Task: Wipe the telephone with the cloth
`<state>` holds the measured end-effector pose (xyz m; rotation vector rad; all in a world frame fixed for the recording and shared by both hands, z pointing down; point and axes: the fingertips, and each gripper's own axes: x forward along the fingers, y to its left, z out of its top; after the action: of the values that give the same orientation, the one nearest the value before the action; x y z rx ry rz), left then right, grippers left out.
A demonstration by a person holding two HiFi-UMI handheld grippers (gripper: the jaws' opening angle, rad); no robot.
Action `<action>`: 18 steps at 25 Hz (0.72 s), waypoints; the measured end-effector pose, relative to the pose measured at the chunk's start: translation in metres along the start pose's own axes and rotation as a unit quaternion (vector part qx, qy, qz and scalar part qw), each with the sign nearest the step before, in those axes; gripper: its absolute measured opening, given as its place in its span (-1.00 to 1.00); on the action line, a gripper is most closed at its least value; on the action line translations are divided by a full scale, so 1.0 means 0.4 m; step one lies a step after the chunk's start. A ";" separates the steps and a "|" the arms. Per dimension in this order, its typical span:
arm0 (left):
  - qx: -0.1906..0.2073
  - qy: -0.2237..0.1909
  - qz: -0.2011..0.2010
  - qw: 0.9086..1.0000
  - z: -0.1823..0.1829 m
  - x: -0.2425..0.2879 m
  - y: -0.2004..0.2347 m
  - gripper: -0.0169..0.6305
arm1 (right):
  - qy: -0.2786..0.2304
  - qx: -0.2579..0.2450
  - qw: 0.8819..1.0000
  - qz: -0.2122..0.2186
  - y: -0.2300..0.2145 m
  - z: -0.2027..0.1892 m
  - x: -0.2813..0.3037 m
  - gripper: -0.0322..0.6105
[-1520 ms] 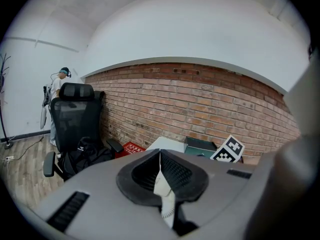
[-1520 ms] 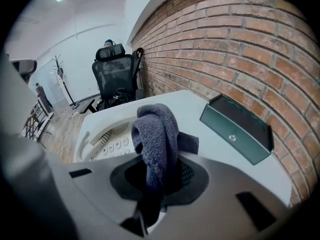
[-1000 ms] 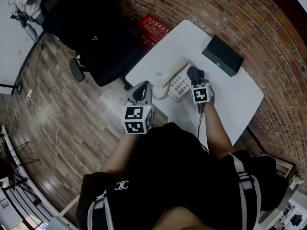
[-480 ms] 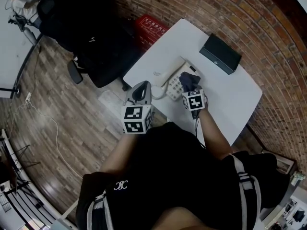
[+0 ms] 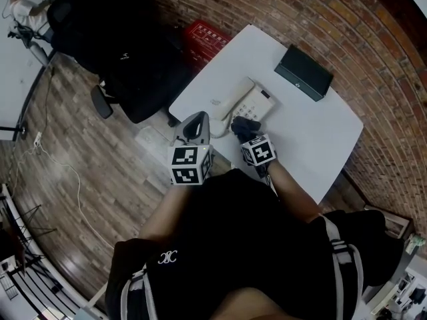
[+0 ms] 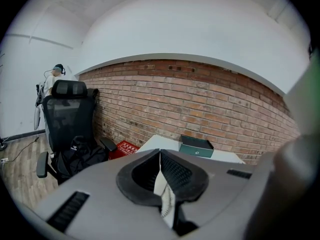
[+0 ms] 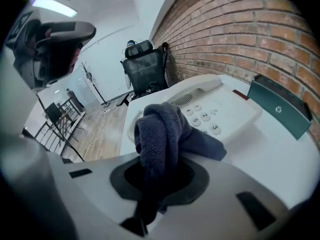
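The cream telephone lies on the white table, handset on its cradle and keypad facing up. My right gripper is shut on a dark blue-grey cloth, which bunches up out of its jaws. It is just off the telephone's near corner, by the table's near edge. Whether the cloth touches the telephone I cannot tell. My left gripper hangs to the left over the table's edge, jaws shut with nothing between the tips. The coiled cord shows below them.
A dark green box lies at the table's far side by the brick wall. A red crate and a black office chair stand on the wood floor to the left. A rack stands at the floor's lower left.
My right gripper has drawn the cloth back from over the keypad toward me and to the left, off the telephone's near corner. The left gripper has stayed put.
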<state>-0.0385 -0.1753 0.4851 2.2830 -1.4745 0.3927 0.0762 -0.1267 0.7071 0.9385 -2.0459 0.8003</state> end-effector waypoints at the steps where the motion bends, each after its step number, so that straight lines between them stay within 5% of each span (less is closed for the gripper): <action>1: 0.000 0.000 -0.001 1.000 -0.001 0.001 -0.001 -0.93 | -0.001 -0.007 1.000 -0.006 0.002 -0.001 0.001 -0.78; 9: 0.001 -0.003 -0.002 1.000 0.000 0.002 -0.002 -0.93 | 0.018 -0.001 0.999 0.028 -0.008 0.004 0.005 -0.78; 18: -0.002 -0.005 0.012 1.000 0.001 -0.016 0.028 -0.93 | -0.083 0.012 0.996 -0.037 -0.132 0.191 -0.071 -0.78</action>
<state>-0.0512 -0.1745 0.4837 2.2685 -1.5079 0.3851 0.1051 -0.2035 0.6551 1.1207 -2.1336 0.7299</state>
